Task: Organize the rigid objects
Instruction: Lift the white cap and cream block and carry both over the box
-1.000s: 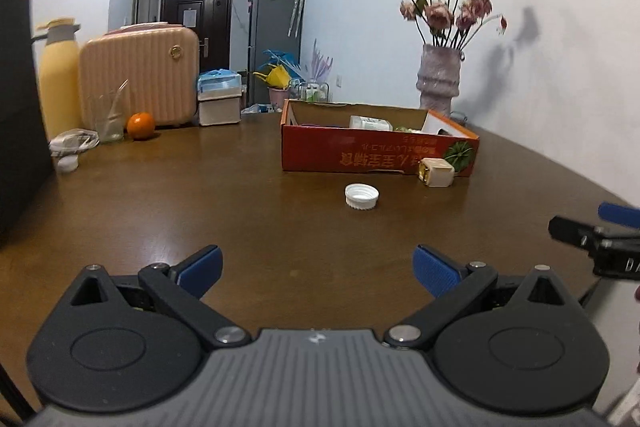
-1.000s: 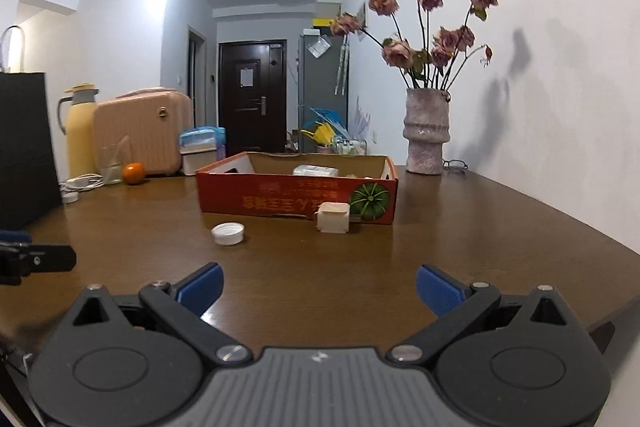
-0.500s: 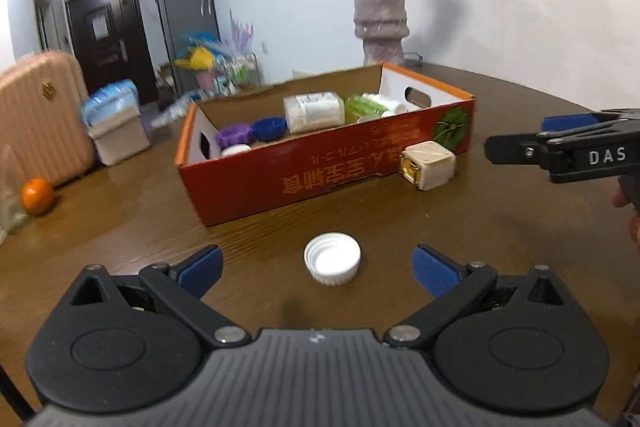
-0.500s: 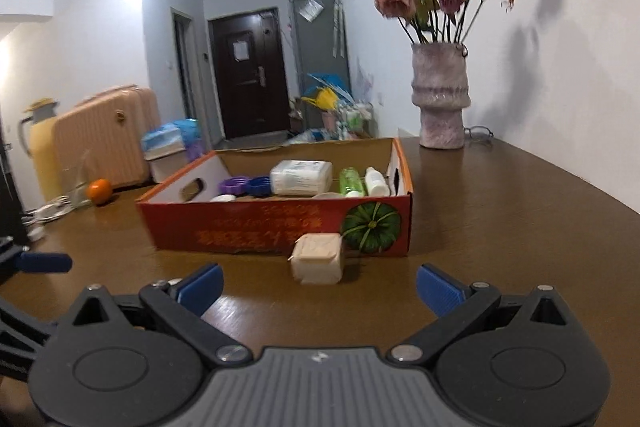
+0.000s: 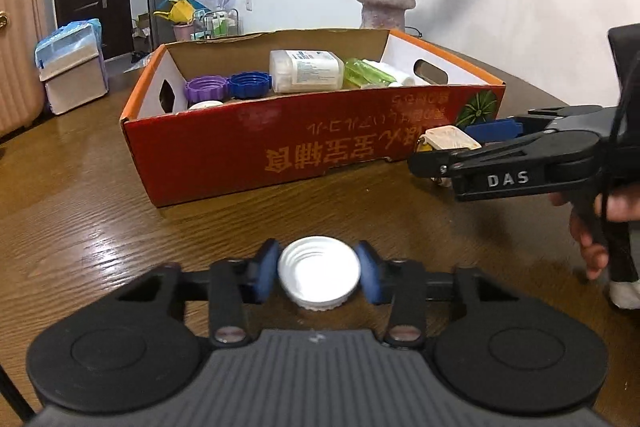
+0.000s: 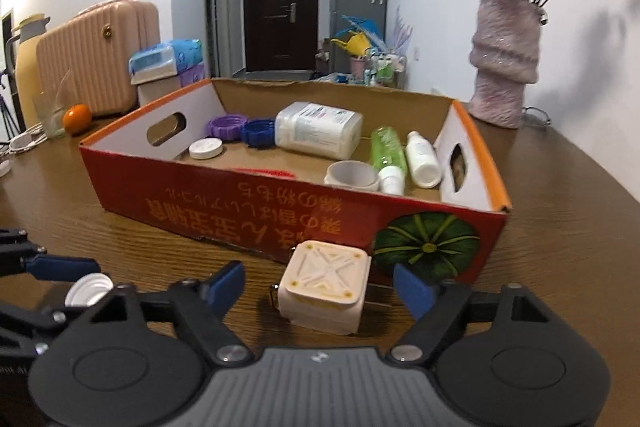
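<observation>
Half a second ago my left gripper (image 5: 319, 277) stood wide with the white cap (image 5: 319, 271) lying on the table (image 5: 80, 219) ahead of it; its jaws have just been closing, and now both blue pads press the cap's rim from either side, in front of the red cardboard box (image 5: 280, 155). I judge that cap as good as picked and ready to go over the near wall into the box. To the right, my right gripper (image 6: 320, 287) has come up to the cream square block (image 6: 325, 287), which sits just before the box's front wall beside the printed pumpkin. Its jaws have just been closing too, but the pads stand clear of the block on both sides, so that grasp is not yet made. The left view shows the clamp on the cap head-on and the right gripper only side-on, hiding most of the block. The right view shows the gaps around the block and deeper into the box: purple and blue lids, a white jar, a green bottle, a small white bottle.
</observation>
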Demonstrator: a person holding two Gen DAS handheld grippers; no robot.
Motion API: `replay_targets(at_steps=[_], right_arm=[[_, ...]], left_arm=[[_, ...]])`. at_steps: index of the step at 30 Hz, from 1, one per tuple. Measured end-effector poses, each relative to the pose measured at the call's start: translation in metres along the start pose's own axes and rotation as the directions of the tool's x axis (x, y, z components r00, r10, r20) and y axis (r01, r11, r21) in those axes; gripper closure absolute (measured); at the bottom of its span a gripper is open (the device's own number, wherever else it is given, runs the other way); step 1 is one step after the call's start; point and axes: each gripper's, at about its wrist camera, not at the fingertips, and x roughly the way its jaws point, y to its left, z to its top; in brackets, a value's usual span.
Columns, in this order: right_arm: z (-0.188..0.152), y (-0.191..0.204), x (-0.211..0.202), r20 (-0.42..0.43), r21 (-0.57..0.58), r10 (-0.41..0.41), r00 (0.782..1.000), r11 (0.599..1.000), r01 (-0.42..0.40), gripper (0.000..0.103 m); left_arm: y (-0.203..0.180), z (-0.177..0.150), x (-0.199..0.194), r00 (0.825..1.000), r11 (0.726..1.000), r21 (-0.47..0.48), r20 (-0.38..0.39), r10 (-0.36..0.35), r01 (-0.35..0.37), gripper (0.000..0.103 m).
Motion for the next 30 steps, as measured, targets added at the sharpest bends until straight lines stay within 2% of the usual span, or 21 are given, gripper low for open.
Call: replay_targets(at_steps=[5, 7, 13, 18, 23, 30], right_arm=[[-0.001, 0.0, 0.008, -0.018, -0.027, -0.013, 1.0, 1.0, 0.013, 0.025], [-0.002, 0.0, 0.01, -0.036, -0.025, -0.017, 0.999, 1.0, 0.016, 0.035], [-0.014, 0.002, -0.008, -0.043, -0.014, -0.005, 0.999, 1.0, 0.004, 0.035], [-0.03, 0.01, -0.037, -0.046, -0.031, -0.007, 0.999, 1.0, 0.005, 0.036], [-0.048, 0.026, -0.077, -0.023, -0.041, -0.006, 1.0, 0.999, 0.005, 0.036], [-0.068, 0.043, -0.149, 0.099, 0.026, 0.036, 0.994, 0.999, -0.039, 0.036]], left_arm=[[-0.002, -0.004, -0.005, 1.0, 1.0, 0.009, 0.01, -0.01, 0.01, 0.062], [-0.004, -0.005, -0.008, 1.0, 1.0, 0.012, 0.007, -0.017, 0.017, 0.062], [-0.014, -0.012, -0.034, 0.998, 0.999, 0.006, 0.041, -0.051, 0.051, 0.062], [-0.028, -0.021, -0.065, 0.994, 0.998, 0.003, 0.091, -0.063, 0.063, 0.062], [-0.032, -0.036, -0.1, 0.99, 0.994, -0.075, 0.12, -0.07, 0.079, 0.062], [-0.038, -0.056, -0.145, 0.989, 0.994, -0.11, 0.145, -0.004, 0.02, 0.062]])
